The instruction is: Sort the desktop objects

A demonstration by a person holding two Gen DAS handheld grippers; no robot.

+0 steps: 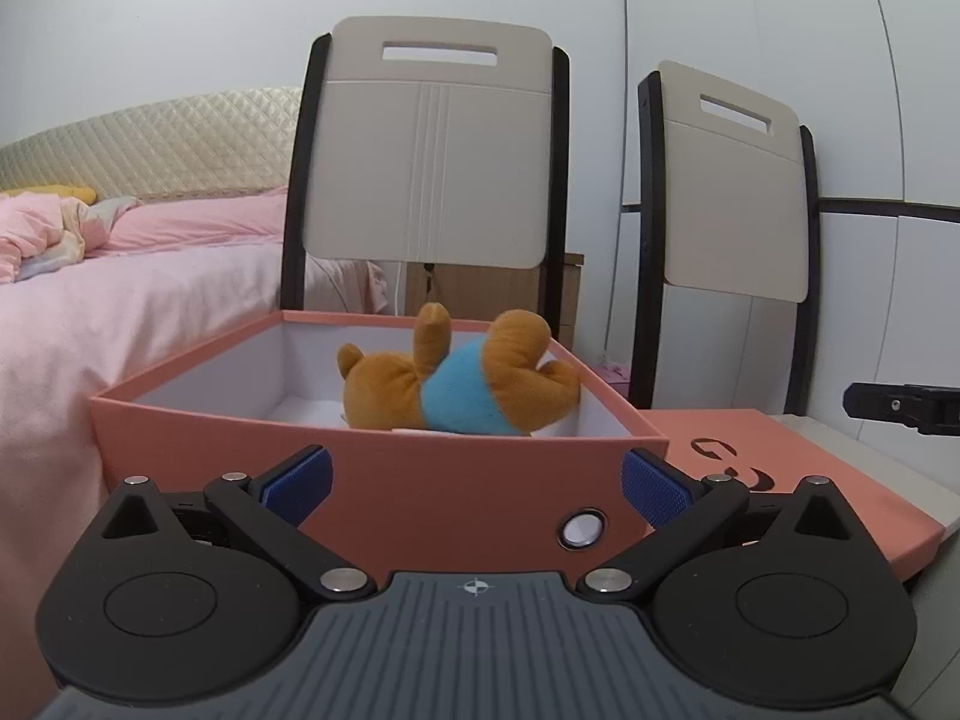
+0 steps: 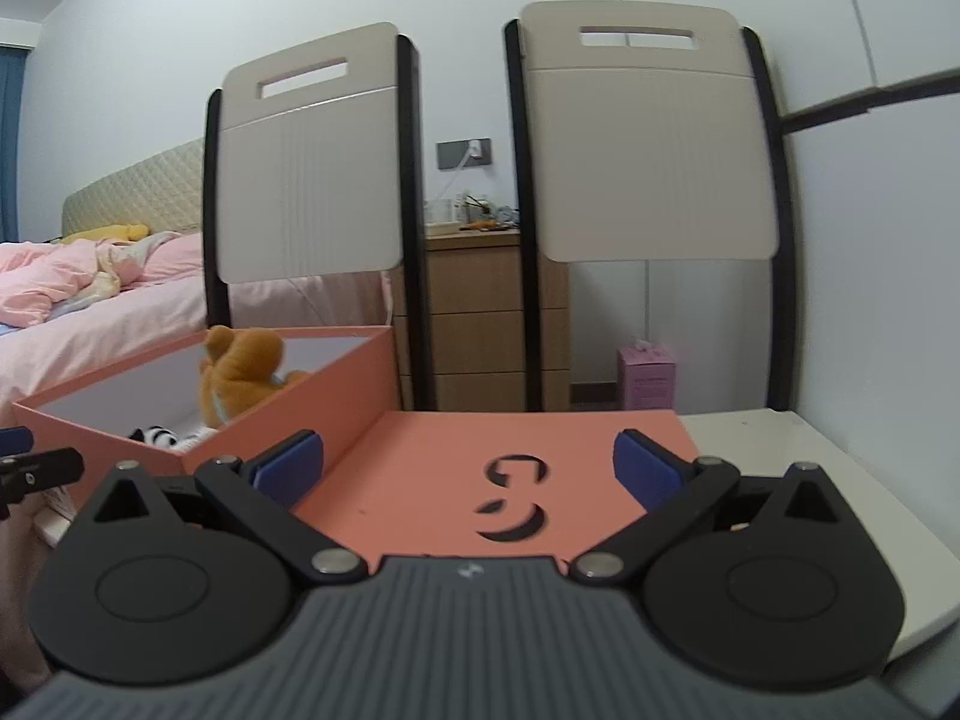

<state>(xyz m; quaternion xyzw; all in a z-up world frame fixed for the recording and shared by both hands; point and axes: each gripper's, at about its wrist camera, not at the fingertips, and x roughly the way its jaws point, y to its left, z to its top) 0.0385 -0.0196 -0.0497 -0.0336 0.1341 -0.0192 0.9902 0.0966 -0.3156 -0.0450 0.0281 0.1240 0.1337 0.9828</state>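
Observation:
An open salmon-pink box stands on the white table, also in the right wrist view. A brown plush bear in a blue shirt lies inside it, also seen from the right. A black-and-white plush lies low in the box. The box's flat pink lid with a cut-out logo lies to the right of the box. My left gripper is open and empty, just in front of the box's near wall. My right gripper is open and empty over the lid.
Two beige chair backs stand behind the table. A bed with pink bedding is at the left. A wooden drawer unit and a small pink carton stand by the wall. The white table top extends right.

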